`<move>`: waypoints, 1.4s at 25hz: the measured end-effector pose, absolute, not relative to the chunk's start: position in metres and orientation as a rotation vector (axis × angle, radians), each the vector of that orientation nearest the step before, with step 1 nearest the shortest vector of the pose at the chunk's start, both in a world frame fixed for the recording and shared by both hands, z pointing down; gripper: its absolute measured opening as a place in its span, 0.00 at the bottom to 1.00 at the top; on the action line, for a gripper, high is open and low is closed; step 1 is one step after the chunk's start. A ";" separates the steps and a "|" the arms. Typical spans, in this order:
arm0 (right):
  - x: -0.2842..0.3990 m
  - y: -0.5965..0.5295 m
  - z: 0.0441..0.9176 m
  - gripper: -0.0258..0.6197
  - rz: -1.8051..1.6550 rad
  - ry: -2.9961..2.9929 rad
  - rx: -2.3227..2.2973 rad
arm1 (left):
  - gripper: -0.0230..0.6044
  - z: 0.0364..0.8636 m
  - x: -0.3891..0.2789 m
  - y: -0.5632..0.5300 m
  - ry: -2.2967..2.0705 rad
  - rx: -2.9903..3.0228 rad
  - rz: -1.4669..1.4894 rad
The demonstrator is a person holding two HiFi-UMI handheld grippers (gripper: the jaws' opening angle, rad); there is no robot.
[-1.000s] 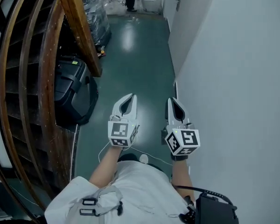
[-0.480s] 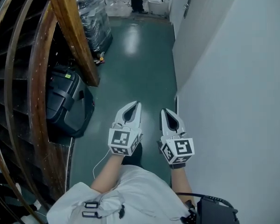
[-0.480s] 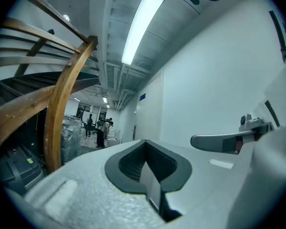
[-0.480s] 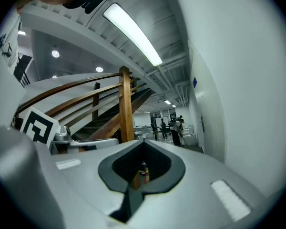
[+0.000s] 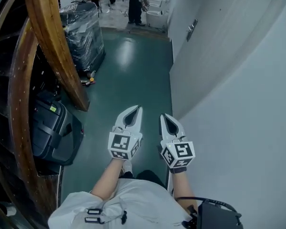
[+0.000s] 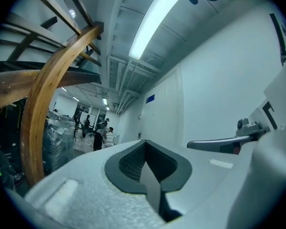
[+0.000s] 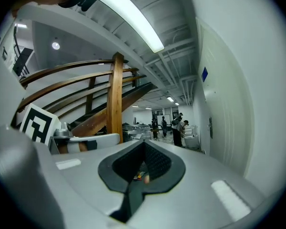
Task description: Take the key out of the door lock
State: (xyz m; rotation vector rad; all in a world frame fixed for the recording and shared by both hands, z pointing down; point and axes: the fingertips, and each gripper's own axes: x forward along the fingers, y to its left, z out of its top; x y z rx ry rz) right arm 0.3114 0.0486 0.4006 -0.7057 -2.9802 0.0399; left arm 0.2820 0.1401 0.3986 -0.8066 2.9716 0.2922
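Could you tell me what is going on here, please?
A person in a corridor holds out the left gripper and the right gripper side by side, both shut and empty. A door handle shows farther ahead on the right-hand wall. No key can be made out, and nothing has been touched.
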 end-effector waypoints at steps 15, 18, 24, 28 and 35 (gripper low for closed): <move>0.037 0.085 0.443 0.04 0.228 -2.845 -0.942 | 0.04 0.427 0.035 0.172 3.124 -0.527 0.222; -0.026 0.073 0.419 0.04 0.225 -2.866 -1.013 | 0.04 0.414 -0.024 0.159 3.120 -0.465 0.238; -0.123 0.066 0.406 0.04 0.239 -2.866 -1.083 | 0.04 0.386 -0.114 0.151 3.089 -0.366 0.173; -0.173 0.074 0.430 0.04 0.261 -2.810 -1.068 | 0.04 0.397 -0.164 0.158 3.113 -0.366 0.150; -0.300 0.104 0.465 0.04 0.208 -2.821 -0.949 | 0.04 0.437 -0.295 0.184 3.112 -0.505 0.246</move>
